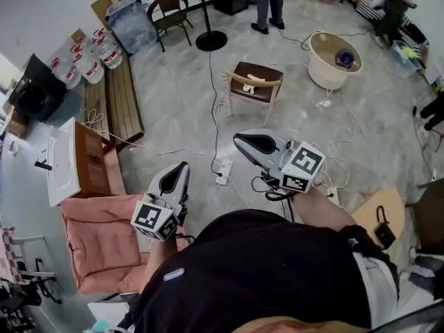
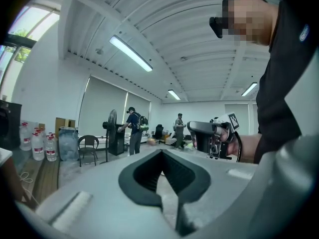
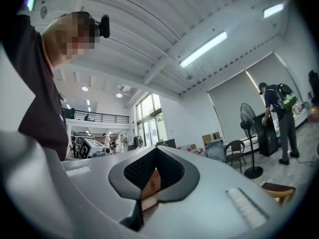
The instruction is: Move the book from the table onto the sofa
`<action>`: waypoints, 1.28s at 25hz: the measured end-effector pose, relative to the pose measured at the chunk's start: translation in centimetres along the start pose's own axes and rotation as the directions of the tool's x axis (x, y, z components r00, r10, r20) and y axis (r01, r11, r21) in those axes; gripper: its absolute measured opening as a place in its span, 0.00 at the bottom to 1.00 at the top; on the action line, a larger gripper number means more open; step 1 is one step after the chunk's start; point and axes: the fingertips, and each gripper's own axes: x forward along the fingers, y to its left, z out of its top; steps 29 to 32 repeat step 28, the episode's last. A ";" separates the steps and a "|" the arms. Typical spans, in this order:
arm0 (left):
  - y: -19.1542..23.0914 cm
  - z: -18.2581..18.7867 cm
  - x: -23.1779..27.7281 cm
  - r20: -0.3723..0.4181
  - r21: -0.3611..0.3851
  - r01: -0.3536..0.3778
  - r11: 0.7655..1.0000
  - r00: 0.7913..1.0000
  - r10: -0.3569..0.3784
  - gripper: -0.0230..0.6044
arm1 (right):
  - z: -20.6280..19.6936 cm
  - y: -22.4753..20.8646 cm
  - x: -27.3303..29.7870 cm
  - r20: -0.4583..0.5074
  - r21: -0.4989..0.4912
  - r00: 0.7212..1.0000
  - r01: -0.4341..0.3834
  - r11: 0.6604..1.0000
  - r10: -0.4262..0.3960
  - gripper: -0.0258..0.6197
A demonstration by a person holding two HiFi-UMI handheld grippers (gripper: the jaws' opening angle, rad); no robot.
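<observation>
**Both grippers empty, book nowhere to be seen**

The person in the black top stands on the grey floor (image 1: 180,109) with a gripper in each hand, both held out roughly level in front of the body. The left gripper (image 1: 182,166) has its jaws closed with nothing between them. The right gripper (image 1: 238,139) is the same, closed and empty, with only the room showing past its tips.

From the head view, the left gripper shows over the edge of the pink-cushioned sofa (image 1: 97,238). Just beyond the sofa is a white tabletop (image 1: 61,175). I cannot pick out the book in any view.

Further off stand a wooden chair (image 1: 254,82) with a brown seat, a fan stand (image 1: 210,39) and a white tub (image 1: 331,62). Cables trail across the floor to a power strip (image 1: 223,171).
</observation>
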 end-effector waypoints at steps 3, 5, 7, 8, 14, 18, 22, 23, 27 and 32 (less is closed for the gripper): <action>-0.1 0.6 0.0 0.002 0.007 0.036 0.999 0.999 -0.036 0.04 | 0.0 0.6 -0.4 -0.004 -0.024 0.999 0.042 0.999 -0.042 0.08; 0.0 0.7 -0.1 -0.003 0.010 0.053 0.999 0.999 -0.053 0.04 | 0.0 0.7 -0.3 -0.004 -0.029 0.998 0.063 0.998 -0.063 0.08; 0.3 0.5 -0.3 -0.007 0.011 0.067 0.998 0.998 -0.067 0.04 | -0.1 0.8 -0.2 0.002 -0.024 0.997 0.078 0.997 -0.078 0.08; 0.4 0.4 -0.4 -0.012 0.009 0.072 0.997 0.997 -0.072 0.04 | -0.1 1.0 -0.2 0.004 -0.022 0.996 0.086 0.996 -0.086 0.08; 0.9 0.1 -1.0 -0.018 0.003 0.098 0.995 0.995 -0.098 0.04 | -0.2 1.6 0.0 0.008 -0.023 0.993 0.122 0.992 -0.122 0.08; 0.9 -0.1 -1.0 -0.035 -0.005 0.118 0.993 0.992 -0.118 0.04 | -0.1 2.1 -0.1 0.012 -0.018 0.989 0.147 0.989 -0.146 0.08; 1.1 -0.3 -1.1 -0.035 -0.008 0.125 0.992 0.991 -0.125 0.04 | -0.3 1.8 0.0 0.012 -0.013 0.986 0.164 0.986 -0.164 0.08; 1.2 -0.3 -1.2 -0.035 -0.008 0.123 0.992 0.992 -0.124 0.04 | -0.3 1.8 0.0 0.011 -0.014 0.986 0.164 0.986 -0.164 0.08; 1.4 -0.5 -1.3 -0.036 -0.006 0.118 0.993 0.992 -0.118 0.04 | -0.3 1.8 0.3 0.004 -0.020 0.987 0.159 0.987 -0.159 0.08; 1.5 -0.5 -1.3 -0.036 -0.008 0.115 0.993 0.993 -0.115 0.04 | -0.4 1.7 0.3 0.001 -0.021 0.987 0.158 0.987 -0.158 0.08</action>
